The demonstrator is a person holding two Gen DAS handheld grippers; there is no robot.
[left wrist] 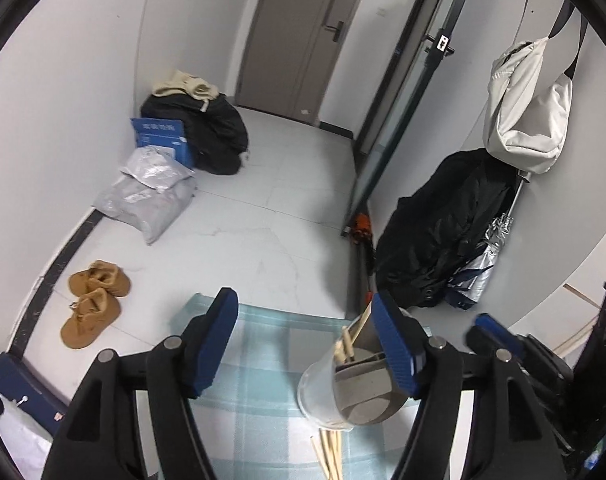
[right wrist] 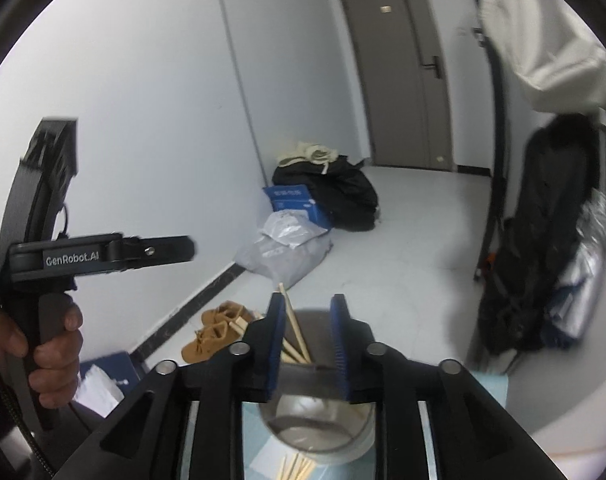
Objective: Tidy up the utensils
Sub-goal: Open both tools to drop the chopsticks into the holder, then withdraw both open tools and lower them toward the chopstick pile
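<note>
A steel utensil holder (left wrist: 363,384) with an inner divider stands on a pale blue checked cloth (left wrist: 263,360). Wooden chopsticks (left wrist: 349,340) lean inside it, and several more chopsticks (left wrist: 329,452) lie on the cloth at its foot. My left gripper (left wrist: 307,344) is open wide, with only cloth between its pads. Its right finger (left wrist: 395,344) overlaps the holder's side. In the right wrist view my right gripper (right wrist: 309,344) hovers over the holder (right wrist: 323,420), partly open. The chopsticks (right wrist: 295,328) rest beside its left pad without being pinched.
A hand (right wrist: 51,344) holds the left gripper's handle. On the tiled floor are brown shoes (left wrist: 91,304), grey parcel bags (left wrist: 151,196), a blue box (left wrist: 163,136) and a black bag (left wrist: 219,132). At the right are a black coat (left wrist: 443,232), an umbrella (left wrist: 479,264) and a hanging white bag (left wrist: 523,104).
</note>
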